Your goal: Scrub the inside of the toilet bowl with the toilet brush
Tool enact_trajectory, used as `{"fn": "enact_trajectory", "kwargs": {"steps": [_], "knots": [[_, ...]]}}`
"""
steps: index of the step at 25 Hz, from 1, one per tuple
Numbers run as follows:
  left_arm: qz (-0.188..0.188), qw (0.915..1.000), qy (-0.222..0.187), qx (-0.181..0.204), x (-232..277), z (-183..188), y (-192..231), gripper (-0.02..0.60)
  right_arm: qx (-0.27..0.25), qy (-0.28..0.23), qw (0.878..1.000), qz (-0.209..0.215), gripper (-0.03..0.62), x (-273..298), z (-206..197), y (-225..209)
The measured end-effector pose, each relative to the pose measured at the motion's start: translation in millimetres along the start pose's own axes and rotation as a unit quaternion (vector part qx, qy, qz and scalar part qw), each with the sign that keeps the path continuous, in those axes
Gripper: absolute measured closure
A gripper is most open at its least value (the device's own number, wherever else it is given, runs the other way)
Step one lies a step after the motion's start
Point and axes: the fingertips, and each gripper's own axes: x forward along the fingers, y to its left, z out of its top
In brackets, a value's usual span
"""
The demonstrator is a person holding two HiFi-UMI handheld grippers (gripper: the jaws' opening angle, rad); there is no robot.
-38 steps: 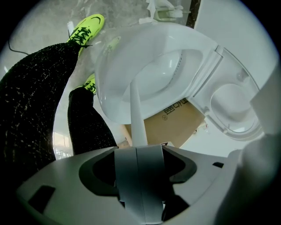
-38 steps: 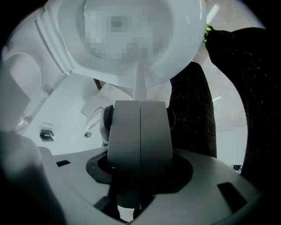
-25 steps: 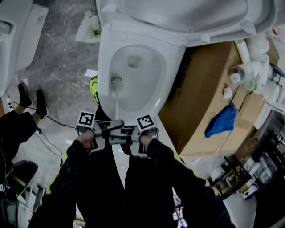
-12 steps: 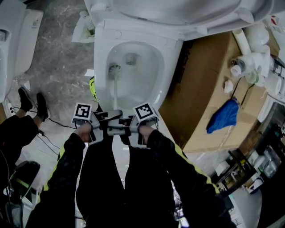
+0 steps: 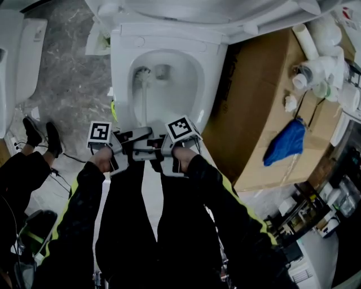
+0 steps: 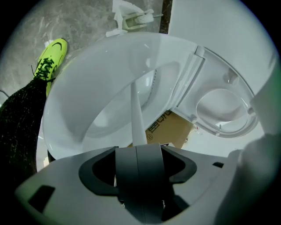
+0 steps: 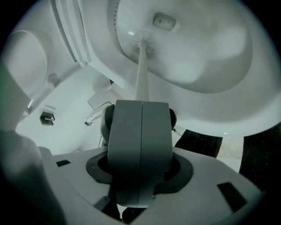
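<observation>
- Since 1.0 s ago the brush head (image 5: 142,73) has moved up the left wall of the toilet bowl (image 5: 120,84), from the basin's lower left to just beside the drain opening (image 5: 162,70).
- toilet brush (image 5: 143,104): long axis near vertical in the head view. Head points to frame top and sits inside the bowl at its upper left. Handle end points to frame bottom.
- left gripper (image 6: 137,154): jaws closed on the handle's lower end, with the white handle rising beyond them.
- right gripper (image 7: 141,132): jaws likewise clamped on the handle, just beside the left one. Both sit below the bowl's near rim.
- lid (image 5: 192,14): raised, at frame top.
- cardboard box (image 5: 259,107): right of the bowl, with a blue cloth (image 5: 286,145) lying against it.
</observation>
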Motion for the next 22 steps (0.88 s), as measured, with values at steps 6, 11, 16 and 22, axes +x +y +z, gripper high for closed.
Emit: {"fn": "enact_trajectory", "kwargs": {"steps": [6,11,16,22], "knots": [[0.000,0.9998,-0.001,0.021,8,18,-11,0.302,-0.020,-0.016,1.000,0.005,0.381,-4,20,10],[-0.005,0.9989,0.003,0.047,13,27,-17,0.302,-0.043,-0.026,0.999,0.009,0.382,-7,31,14],[0.000,0.9971,0.015,0.074,24,33,-23,0.302,-0.063,-0.051,0.997,0.018,0.382,-17,40,20],[0.009,0.9950,0.037,0.092,37,38,-27,0.302,-0.075,-0.075,0.994,0.032,0.382,-26,51,21]]}}
